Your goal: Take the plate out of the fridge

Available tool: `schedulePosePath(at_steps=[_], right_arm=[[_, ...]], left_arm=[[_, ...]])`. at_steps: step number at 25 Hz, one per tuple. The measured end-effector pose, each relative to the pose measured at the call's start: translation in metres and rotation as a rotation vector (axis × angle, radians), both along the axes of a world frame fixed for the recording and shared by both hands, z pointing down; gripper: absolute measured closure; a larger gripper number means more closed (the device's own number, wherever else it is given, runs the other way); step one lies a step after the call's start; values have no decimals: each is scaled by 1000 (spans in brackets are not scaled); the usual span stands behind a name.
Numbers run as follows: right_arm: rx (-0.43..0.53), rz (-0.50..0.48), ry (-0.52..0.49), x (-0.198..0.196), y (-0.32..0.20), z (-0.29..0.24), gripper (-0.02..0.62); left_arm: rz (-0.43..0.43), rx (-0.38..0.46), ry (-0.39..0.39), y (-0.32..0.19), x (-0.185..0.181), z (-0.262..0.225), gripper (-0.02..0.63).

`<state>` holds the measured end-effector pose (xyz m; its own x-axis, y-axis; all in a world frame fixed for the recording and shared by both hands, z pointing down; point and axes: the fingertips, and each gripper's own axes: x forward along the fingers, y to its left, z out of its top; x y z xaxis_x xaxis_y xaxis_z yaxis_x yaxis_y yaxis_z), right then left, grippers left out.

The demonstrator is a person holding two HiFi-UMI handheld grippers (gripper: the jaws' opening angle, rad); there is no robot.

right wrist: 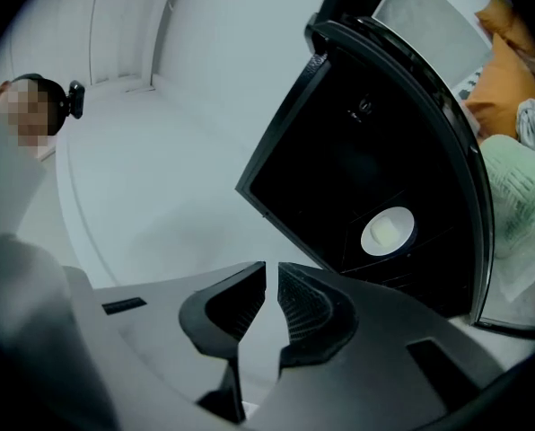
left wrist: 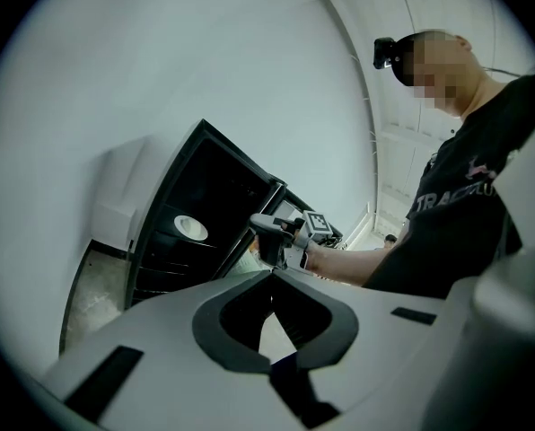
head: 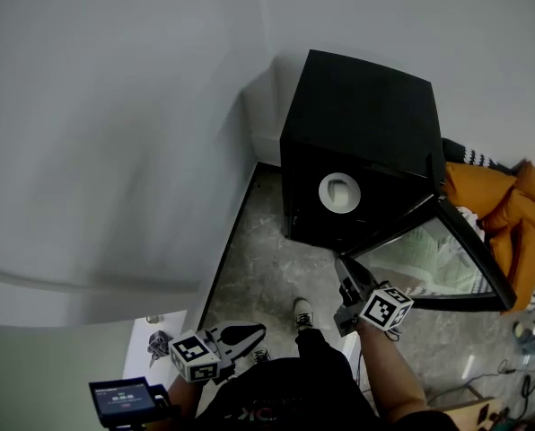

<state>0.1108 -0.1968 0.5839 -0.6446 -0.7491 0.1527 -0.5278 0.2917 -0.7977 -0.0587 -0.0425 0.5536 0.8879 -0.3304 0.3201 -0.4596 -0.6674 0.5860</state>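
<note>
Small black fridge (head: 357,115) stood in a corner against the white wall, on a pale stone floor (head: 267,277). Its glass door (head: 447,268) was swung wide to the right in the head view.

Plate (right wrist: 389,231) lay inside the dark compartment on a shelf, roughly midway up the opening, flat and alone there. Round, white, with a broad raised rim; it was the one bright spot in the black interior. The centre read slightly yellowish in the right gripper view. Could not tell whether that was the plate's well or something lying on it.

Right gripper (right wrist: 272,268) was out in front of the open fridge, pointed toward the plate but well apart from it. Its jaws were released to a narrow slit, nothing between them.

Left gripper (left wrist: 272,275) was held lower and back, near the person's body. Its jaw tips met, clenched on nothing.

Orange cloth (head: 510,214) was heaped to the right of the fridge, beyond the door. One shoe (head: 303,312) showed on the floor between the grippers.
</note>
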Motion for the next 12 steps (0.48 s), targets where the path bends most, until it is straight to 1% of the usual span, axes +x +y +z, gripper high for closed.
schedulePosePath(at_steps=[2,6,9,10,11,12], right_arm=[[-37,35,-19,8,-13,9,549],[-102,139,-41,38,-45,35,546],[-193,229,-88,61,-67,69,535],[-219,259,-100,67,-74,80,488],[-244,286,-112,73,-81,90,465],[-267,311,-126,77,-86,99,465]], left_arm=[[-16,-9,-2,-4,1,0,601],[-48,-21,10,-14,10,2,601],[-68,-34,9,-18,13,4,601],[-74,-46,3,-18,12,7,601],[-79,-57,-6,-18,11,10,601],[-81,-62,-13,-18,11,11,601]])
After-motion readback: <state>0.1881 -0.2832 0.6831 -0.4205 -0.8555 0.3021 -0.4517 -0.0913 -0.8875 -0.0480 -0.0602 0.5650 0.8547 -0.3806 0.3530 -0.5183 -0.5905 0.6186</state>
